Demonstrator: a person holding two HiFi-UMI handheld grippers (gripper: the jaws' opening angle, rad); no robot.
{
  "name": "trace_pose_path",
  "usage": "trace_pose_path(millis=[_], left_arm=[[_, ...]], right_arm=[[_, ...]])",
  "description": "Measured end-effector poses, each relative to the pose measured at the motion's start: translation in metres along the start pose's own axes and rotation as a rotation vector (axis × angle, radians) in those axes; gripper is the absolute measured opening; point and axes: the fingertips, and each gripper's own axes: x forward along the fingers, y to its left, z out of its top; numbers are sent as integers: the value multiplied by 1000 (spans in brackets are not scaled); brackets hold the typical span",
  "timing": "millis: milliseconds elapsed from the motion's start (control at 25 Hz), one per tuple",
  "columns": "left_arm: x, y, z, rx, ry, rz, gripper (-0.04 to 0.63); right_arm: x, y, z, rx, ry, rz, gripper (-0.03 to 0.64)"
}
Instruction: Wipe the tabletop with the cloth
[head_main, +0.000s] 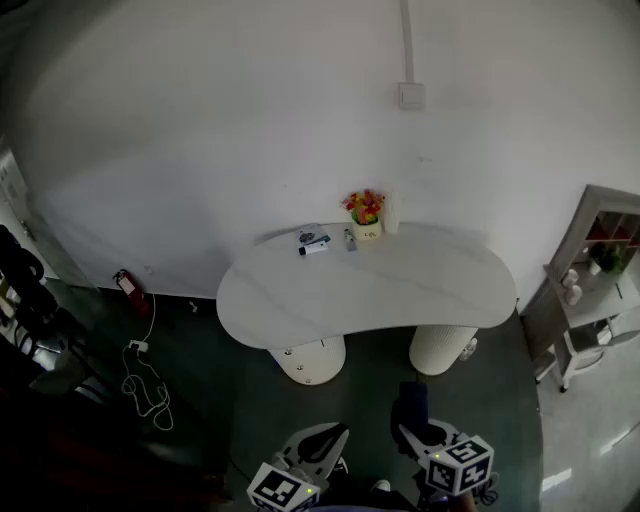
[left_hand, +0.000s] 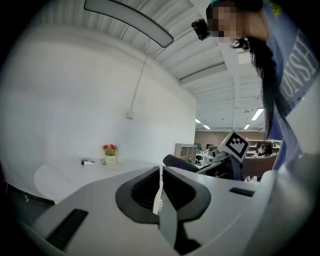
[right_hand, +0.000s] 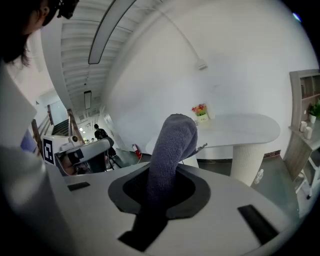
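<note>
Cloth (right_hand: 172, 145): stood clamped in the right tool (head_main: 420, 438), held low and well apart from the white, kidney-shaped worktop (head_main: 400, 290). Left tool (left_hand: 161, 187): hung alongside, jaws pressed nearly together on nothing.

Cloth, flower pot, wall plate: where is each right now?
cloth (right_hand: 172, 145), right gripper view, its raised grey fold.
flower pot (head_main: 366, 231), head view, the pot's white side.
wall plate (head_main: 411, 96), head view, the plate's centre.
</note>
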Motion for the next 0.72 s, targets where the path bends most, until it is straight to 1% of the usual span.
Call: trace_pose_path(millis=[280, 480, 600, 720], left_arm=[[7, -17, -6, 15, 26, -8, 15], [5, -22, -15, 26, 40, 18, 15], [6, -27, -16, 35, 35, 21, 15], [8, -27, -19, 28, 42, 36, 15]], right_arm=[[-14, -9, -8, 9, -11, -2, 74], [-24, -10, -9, 21, -37, 12, 74], [-28, -15, -9, 21, -43, 22, 74], [-28, -22, -13, 15, -40, 18, 74]])
